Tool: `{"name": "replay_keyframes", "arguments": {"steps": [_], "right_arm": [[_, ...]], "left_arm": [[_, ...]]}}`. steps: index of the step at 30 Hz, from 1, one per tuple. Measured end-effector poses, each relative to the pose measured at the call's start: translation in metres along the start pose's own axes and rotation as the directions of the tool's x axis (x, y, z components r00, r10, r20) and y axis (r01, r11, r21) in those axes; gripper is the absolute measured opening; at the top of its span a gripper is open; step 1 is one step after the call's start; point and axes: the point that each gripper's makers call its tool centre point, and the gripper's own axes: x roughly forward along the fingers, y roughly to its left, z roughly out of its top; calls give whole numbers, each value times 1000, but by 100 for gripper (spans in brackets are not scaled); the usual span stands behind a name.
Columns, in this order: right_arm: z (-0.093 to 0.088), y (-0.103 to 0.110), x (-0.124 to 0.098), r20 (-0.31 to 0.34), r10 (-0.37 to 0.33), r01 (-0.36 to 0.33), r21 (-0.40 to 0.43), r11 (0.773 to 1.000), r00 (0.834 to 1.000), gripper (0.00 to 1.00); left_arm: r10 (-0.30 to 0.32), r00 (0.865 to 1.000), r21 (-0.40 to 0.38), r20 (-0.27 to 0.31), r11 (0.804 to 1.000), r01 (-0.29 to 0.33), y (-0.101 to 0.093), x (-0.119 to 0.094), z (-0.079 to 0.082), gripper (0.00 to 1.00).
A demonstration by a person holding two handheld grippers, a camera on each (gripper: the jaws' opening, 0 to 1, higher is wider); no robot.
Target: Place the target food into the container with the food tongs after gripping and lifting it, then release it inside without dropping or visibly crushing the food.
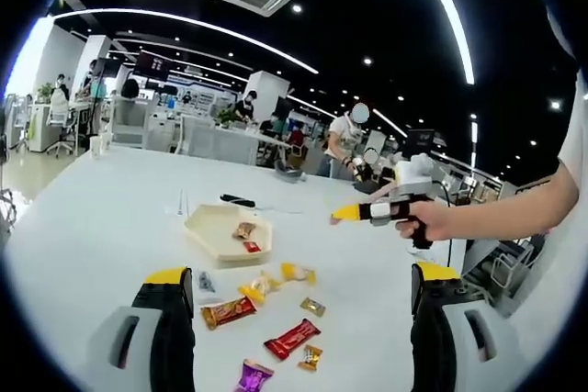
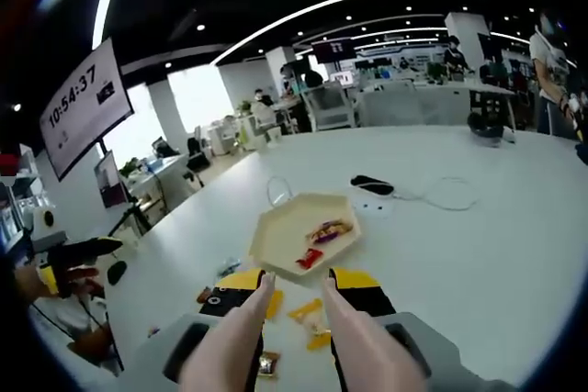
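Note:
A cream hexagonal tray (image 1: 209, 225) (image 2: 280, 236) lies on the white table with a brown-wrapped sweet (image 1: 243, 229) (image 2: 329, 229) and a red one (image 1: 252, 246) (image 2: 310, 259) inside. Loose wrapped snacks lie in front of it: yellow sweets (image 1: 262, 286) (image 2: 308, 311), a brown bar (image 1: 227, 312), a red bar (image 1: 292, 338), a purple packet (image 1: 253, 375). My left gripper (image 1: 303, 273) is open above them, jaws wide apart. My right gripper (image 2: 297, 282) (image 1: 372, 212), held in a hand, is shut on beige food tongs (image 2: 248, 337), whose tips stand apart just short of the tray.
A black object (image 1: 237, 200) (image 2: 372, 185) and a white cable (image 2: 441, 197) lie beyond the tray. Bare table (image 1: 83, 227) spreads to the left. Desks and several people stand at the back. A person (image 2: 64, 305) sits at the table's left edge.

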Motion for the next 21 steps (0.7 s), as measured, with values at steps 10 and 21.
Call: {"name": "replay_keyframes", "arguments": {"steps": [10,21], "right_arm": [[-16,19,4,-26,28,-28,-17,999,999,26],[-32,28,-8,-44,24,-26,-31,999,999,26]], "left_arm": [[10,1000,-6,3,1000,-10,-3,-9,-4,99],[-4,1000,0,2,1000,4,-9,-3,-5,99]]}}
